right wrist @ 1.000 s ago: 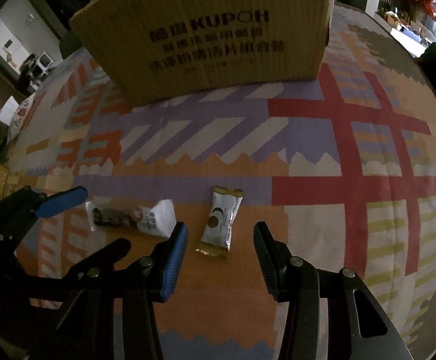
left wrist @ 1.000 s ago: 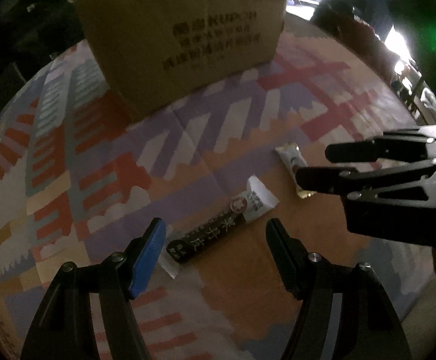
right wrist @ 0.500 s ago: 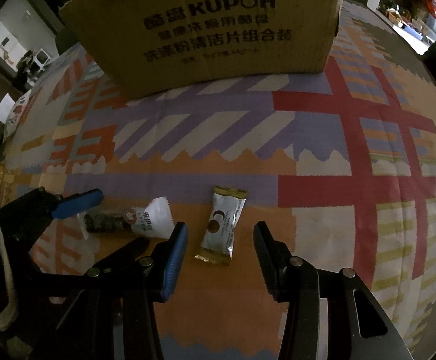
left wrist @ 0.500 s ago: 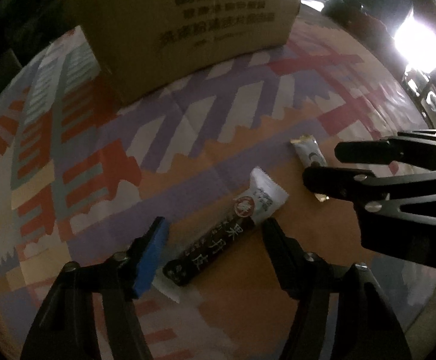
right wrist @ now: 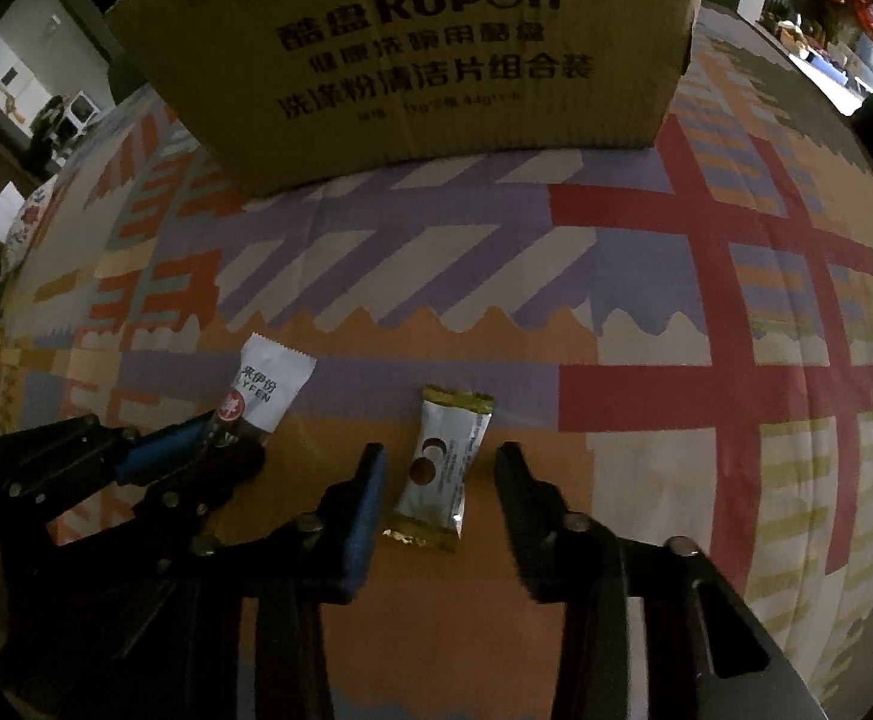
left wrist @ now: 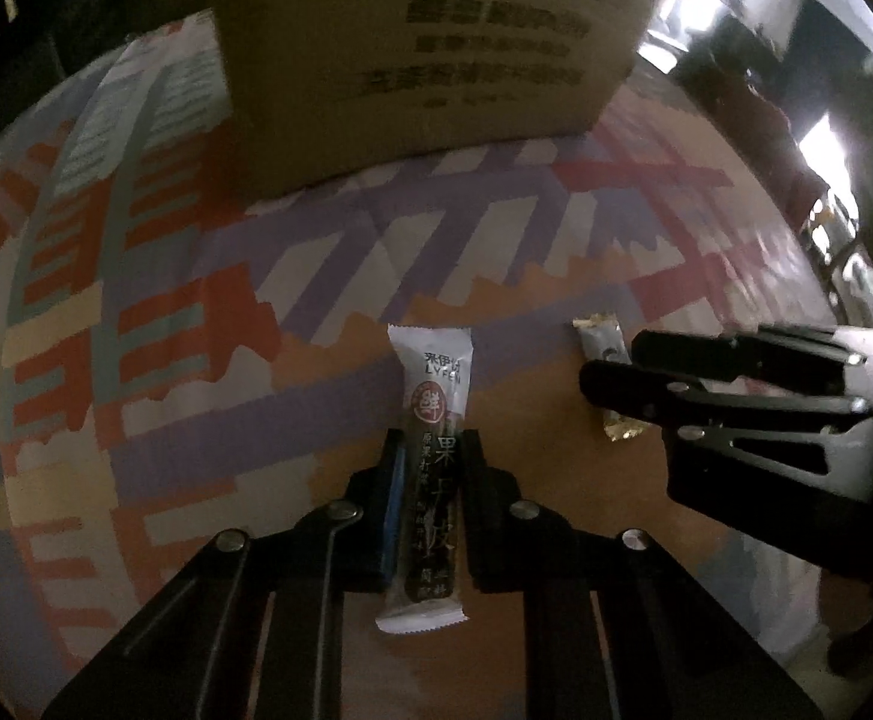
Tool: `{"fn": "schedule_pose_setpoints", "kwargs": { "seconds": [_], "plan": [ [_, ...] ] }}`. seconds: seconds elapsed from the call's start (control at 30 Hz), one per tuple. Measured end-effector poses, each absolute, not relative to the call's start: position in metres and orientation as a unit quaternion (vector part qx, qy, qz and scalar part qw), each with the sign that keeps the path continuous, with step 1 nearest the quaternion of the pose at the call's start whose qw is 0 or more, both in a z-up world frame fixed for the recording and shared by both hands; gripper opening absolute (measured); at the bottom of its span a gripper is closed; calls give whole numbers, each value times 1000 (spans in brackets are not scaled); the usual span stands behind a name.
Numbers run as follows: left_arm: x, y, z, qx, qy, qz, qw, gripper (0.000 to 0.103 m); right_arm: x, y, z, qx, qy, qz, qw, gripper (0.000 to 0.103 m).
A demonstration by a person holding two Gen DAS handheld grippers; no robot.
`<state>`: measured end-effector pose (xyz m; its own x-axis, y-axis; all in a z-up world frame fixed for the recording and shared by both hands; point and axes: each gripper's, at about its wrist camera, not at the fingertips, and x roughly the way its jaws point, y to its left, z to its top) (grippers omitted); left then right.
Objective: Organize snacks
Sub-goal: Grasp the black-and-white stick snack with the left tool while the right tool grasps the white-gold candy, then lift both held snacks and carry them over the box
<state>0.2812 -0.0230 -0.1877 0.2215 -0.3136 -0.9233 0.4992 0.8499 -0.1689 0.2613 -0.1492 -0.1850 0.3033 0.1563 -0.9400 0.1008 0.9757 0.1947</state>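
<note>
My left gripper (left wrist: pixel 430 441) is shut on a long black-and-white snack bar (left wrist: pixel 433 420), which runs lengthwise between the fingers on the patterned tablecloth. The bar's white end shows in the right wrist view (right wrist: pixel 268 387). My right gripper (right wrist: pixel 439 462) is open, its fingers on either side of a small silver-and-gold snack packet (right wrist: pixel 442 468) lying flat on the cloth. That packet also shows in the left wrist view (left wrist: pixel 604 348), partly hidden behind the right gripper's fingers (left wrist: pixel 628 387). The left gripper (right wrist: pixel 220 444) shows at the left of the right wrist view.
A large cardboard box (right wrist: pixel 436 48) printed KUPOH stands upright on the table behind both snacks; it also shows in the left wrist view (left wrist: pixel 436 60). The patterned tablecloth (right wrist: pixel 706 300) spreads to the right. Dark room clutter lies beyond the table's edges.
My left gripper has moved forward over the long snack bar and closed on it; the bar now lies in line with the fingers. My right gripper has edged forward around the small packet, still open.
</note>
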Motion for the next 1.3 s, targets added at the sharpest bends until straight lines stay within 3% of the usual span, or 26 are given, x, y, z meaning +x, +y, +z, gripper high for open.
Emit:
{"fn": "schedule_pose_setpoints", "kwargs": {
  "seconds": [0.03,0.13,0.73,1.3],
  "plan": [
    [282,-22,-187,73,569,-259,777,17,261,-150,-186,111,588,17,801,25],
    [283,-19,-181,60,567,-255,781,17,260,-152,-186,112,584,22,804,21],
    [278,-17,-131,23,519,-231,823,17,243,-160,-142,104,538,39,836,21],
    [267,-26,-49,14,443,-238,865,17,236,-178,-57,90,430,51,897,21]
  ]
}}
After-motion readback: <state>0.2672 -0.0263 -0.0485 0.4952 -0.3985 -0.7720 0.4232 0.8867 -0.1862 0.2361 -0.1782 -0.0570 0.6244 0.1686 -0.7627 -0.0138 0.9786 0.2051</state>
